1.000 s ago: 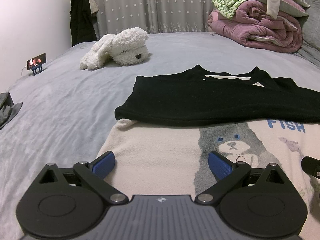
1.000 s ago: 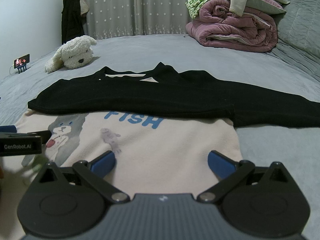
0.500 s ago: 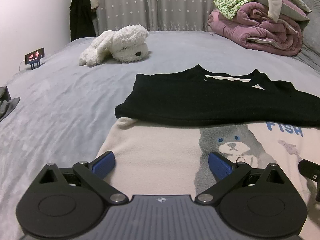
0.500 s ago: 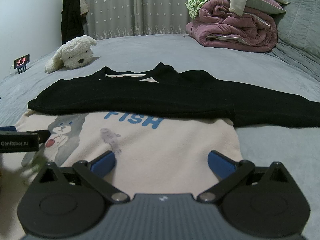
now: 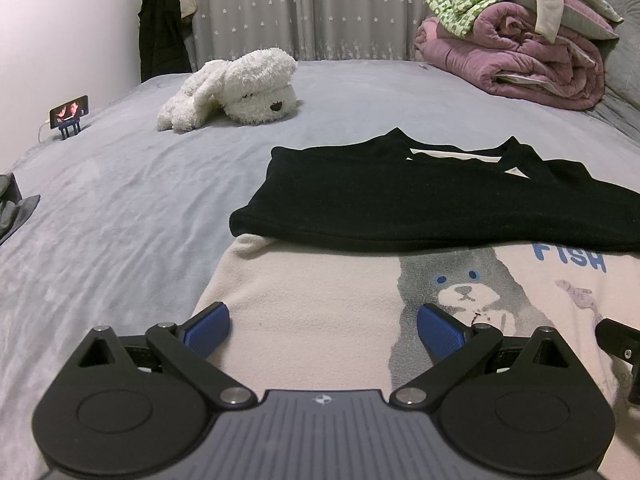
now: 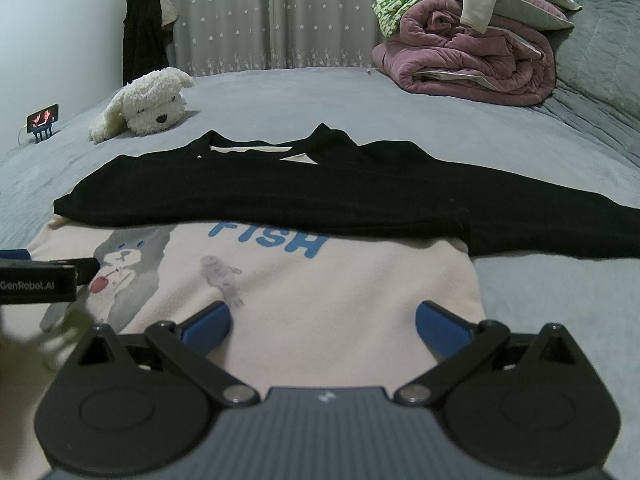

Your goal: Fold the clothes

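Observation:
A cream sweatshirt (image 5: 320, 300) with a grey bear print and blue "FISH" lettering lies flat on the grey bed; it also shows in the right wrist view (image 6: 340, 288). Its black sleeves (image 5: 420, 204) are folded across the chest, and one sleeve (image 6: 560, 232) still reaches out to the right. My left gripper (image 5: 323, 327) is open and empty over the shirt's lower left part. My right gripper (image 6: 323, 325) is open and empty over the lower right part. The left gripper's body (image 6: 38, 282) shows at the left edge of the right wrist view.
A white plush dog (image 5: 236, 88) lies on the bed (image 5: 120, 208) beyond the shirt. A pile of purple quilt and clothes (image 5: 516, 48) sits at the back right. A phone on a stand (image 5: 69, 114) is at the far left. A dark coat (image 5: 162, 28) hangs by the curtain.
The left wrist view has shifted slightly, bringing the plush dog and shirt a bit higher and nearer. Both grippers stay open; the shirt has not moved.

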### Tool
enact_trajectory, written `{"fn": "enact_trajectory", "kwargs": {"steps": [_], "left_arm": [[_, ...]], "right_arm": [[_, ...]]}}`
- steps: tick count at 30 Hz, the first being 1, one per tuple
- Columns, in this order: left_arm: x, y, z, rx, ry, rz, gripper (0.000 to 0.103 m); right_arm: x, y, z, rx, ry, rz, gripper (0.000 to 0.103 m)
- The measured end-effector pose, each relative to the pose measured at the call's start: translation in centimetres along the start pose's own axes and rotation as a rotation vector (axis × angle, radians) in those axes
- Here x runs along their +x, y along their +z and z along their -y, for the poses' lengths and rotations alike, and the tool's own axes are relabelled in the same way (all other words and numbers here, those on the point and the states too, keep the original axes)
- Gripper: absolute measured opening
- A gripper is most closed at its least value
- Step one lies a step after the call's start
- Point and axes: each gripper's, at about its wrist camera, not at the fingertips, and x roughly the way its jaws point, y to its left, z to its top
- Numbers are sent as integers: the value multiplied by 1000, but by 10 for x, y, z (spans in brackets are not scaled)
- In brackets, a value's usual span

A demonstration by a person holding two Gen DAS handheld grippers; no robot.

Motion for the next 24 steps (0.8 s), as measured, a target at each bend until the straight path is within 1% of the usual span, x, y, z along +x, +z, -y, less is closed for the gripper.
{"fn": "enact_trajectory", "kwargs": {"steps": [4, 6, 8, 12, 15, 17, 20, 22, 24], "left_arm": [[0, 1, -1, -1, -6, -6, 101], [0, 1, -1, -1, -8, -9, 101], [0, 2, -1, -3, -10, -11, 101], [0, 3, -4, -18, -25, -22, 100], [0, 6, -5, -13, -44, -36, 100], [-1, 10, -7, -7, -73, -48, 100], [-4, 15, -10, -20, -111, -49, 100], [-6, 16, -10, -18, -122, -39, 100], [-8, 16, -9, -7, -131, -27, 100]], "right_arm": [[-2, 9, 4, -7, 28, -86, 103], [-3, 11, 4, -28, 38, -112, 103], [-5, 12, 6, -45, 47, -110, 103], [-17, 20, 19, -32, -15, -76, 103], [-27, 37, 42, 41, -11, -56, 103], [-33, 48, 61, 85, -12, -38, 103], [-42, 61, 99, 177, -46, -29, 103], [-50, 70, 127, 243, -71, -19, 103], [-60, 77, 155, 302, -108, 10, 103]]}}
